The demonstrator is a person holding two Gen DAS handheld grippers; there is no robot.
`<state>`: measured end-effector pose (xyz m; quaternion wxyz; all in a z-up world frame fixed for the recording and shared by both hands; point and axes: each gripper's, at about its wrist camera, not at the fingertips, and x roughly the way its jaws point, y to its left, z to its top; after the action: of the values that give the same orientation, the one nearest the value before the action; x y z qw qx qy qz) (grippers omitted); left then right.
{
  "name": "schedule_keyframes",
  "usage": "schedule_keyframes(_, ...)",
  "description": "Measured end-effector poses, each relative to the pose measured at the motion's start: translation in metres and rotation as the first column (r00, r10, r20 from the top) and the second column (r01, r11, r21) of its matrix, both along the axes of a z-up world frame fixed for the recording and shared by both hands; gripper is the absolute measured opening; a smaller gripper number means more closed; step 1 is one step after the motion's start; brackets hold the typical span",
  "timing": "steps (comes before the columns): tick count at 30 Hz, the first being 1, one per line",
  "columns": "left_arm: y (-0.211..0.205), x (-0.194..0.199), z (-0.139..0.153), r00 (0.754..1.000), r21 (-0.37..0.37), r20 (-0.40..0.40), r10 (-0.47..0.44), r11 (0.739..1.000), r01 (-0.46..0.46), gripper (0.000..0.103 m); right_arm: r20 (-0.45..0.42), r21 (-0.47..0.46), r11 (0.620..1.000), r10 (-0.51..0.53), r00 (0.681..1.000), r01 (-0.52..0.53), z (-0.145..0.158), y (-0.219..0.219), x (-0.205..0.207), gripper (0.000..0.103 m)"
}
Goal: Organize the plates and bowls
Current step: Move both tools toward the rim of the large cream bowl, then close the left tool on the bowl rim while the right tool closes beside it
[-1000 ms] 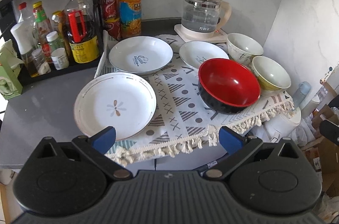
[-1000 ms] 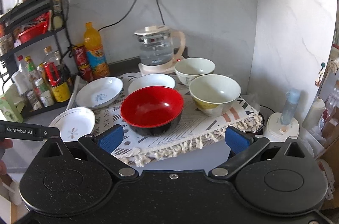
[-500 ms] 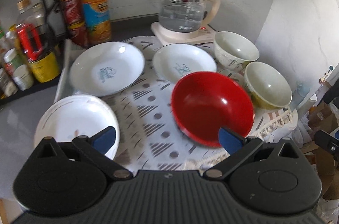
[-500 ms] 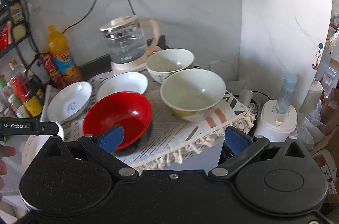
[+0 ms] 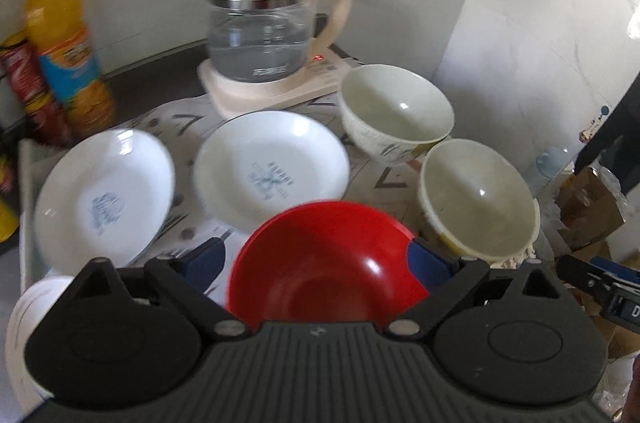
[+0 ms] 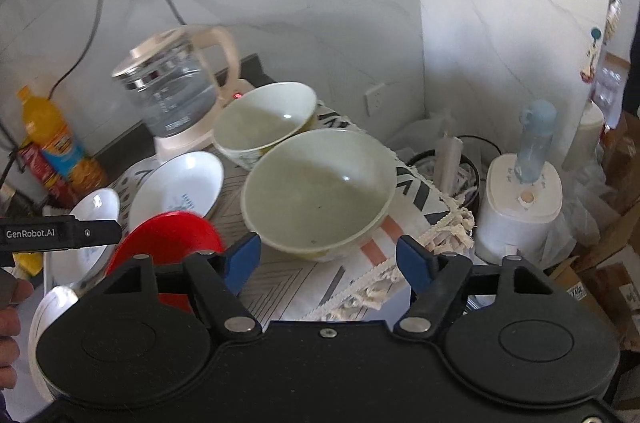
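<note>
Left fingers (image 5: pixel 210 257) spread wide astride the red bowl (image 5: pixel 324 263), right fingers (image 6: pixel 414 259) spread before the green bowl (image 6: pixel 316 191) at the tabletop's fringed front edge. A clumsy pinch could skid either bowl off that edge, dragging the cloth (image 6: pixel 420 223).

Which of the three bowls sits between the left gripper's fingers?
The red bowl, the only coloured one, sits between the open left gripper; both pale ceramic bowls stand farther back.

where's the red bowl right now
The red bowl sits at the front of the patterned cloth, between the open fingers of the left gripper. A white plate lies behind it, a cream bowl to its right.
</note>
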<state>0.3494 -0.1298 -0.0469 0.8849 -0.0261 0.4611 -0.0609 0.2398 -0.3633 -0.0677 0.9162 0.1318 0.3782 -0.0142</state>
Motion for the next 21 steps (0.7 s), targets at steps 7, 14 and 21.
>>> schedule_keyframes(7,-0.030,0.048,-0.018,0.994,-0.028,-0.050,-0.101,0.995,0.100,0.080,-0.061,0.018,0.998,-0.063,0.996,0.064,-0.017,-0.016,0.035,0.058)
schedule_keyframes(14,-0.061,0.085,-0.039,0.975,-0.062,-0.107,-0.197,0.980,0.191,0.059,-0.123,0.049,0.993,-0.103,0.987,0.109,-0.034,-0.027,0.056,0.038)
schedule_keyframes(21,-0.084,0.112,-0.059,0.957,-0.087,-0.147,-0.250,0.967,0.239,0.044,-0.168,0.048,0.991,-0.118,0.979,0.128,-0.046,-0.032,0.069,0.031)
